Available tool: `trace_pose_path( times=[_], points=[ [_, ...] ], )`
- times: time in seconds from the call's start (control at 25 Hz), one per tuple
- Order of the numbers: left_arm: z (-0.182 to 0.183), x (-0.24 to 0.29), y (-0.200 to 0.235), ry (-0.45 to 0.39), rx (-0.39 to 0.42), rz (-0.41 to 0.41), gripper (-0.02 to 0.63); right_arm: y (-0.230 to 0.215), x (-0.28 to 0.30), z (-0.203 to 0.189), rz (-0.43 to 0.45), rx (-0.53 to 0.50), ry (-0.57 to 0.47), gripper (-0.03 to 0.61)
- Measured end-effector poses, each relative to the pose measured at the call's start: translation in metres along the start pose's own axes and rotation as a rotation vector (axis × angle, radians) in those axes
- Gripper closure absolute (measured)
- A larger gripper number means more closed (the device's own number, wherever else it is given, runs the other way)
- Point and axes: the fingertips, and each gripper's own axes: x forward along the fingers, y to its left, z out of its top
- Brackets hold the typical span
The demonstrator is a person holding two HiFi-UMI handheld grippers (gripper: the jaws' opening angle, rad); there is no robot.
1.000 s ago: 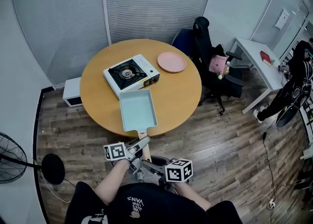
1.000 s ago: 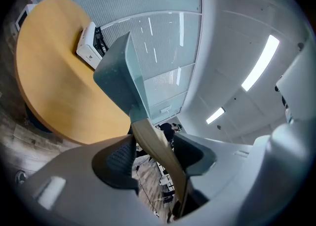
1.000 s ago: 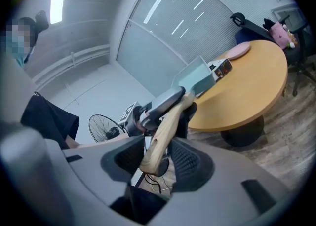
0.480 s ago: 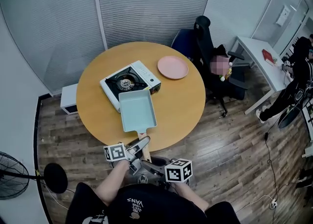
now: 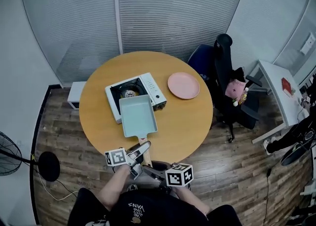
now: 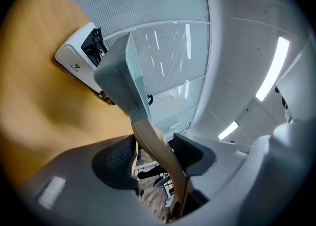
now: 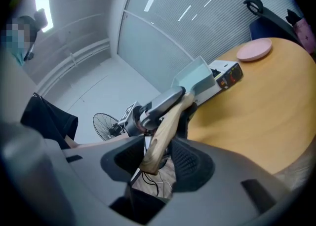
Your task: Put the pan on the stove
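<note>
A light teal rectangular pan [image 5: 138, 116] with a wooden handle [image 5: 144, 149] hangs over the near half of the round table [image 5: 192, 121]. Its far edge overlaps the front of the white portable stove [image 5: 148, 84]. My left gripper [image 5: 142, 148] is shut on the handle close to the pan. Behind it, my right gripper [image 5: 148, 169] is shut on the handle's end. In the left gripper view the handle [image 6: 153, 143] runs between the jaws up to the pan [image 6: 118, 77], with the stove [image 6: 74, 57] beyond. In the right gripper view the handle [image 7: 163, 131] lies between the pads.
A pink plate [image 5: 183, 85] lies on the table to the right of the stove. A black office chair [image 5: 224, 82] stands at the table's right and a white desk [image 5: 279, 89] farther right. A fan [image 5: 7, 153] and a white box [image 5: 75, 94] stand on the floor at the left.
The pan has travelled away from me, from the table in front of the stove to over the stove's front part. Both grippers kept their hold on the handle.
</note>
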Motion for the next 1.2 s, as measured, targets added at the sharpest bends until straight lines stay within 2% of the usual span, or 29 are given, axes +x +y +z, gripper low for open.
trace_pose_path(
  times=[0.4, 0.76, 1.0, 1.2],
  points=[
    [0.013, 0.046, 0.005, -0.167, 0.028, 0.079, 0.376, -0.042, -0.031, 0.031, 0.128, -0.062, 0.117, 0.412],
    [0.039, 0.053, 0.024, -0.196, 0.002, 0.114, 0.373, -0.059, -0.013, 0.052, 0.164, -0.052, 0.160, 0.411],
    [0.062, 0.061, 0.046, -0.190, -0.026, 0.109, 0.373, -0.076, 0.010, 0.067, 0.139, -0.060, 0.192, 0.409],
    [0.096, 0.064, 0.063, -0.183, -0.039, 0.093, 0.373, -0.087, 0.038, 0.091, 0.117, -0.065, 0.176, 0.410]
  ],
)
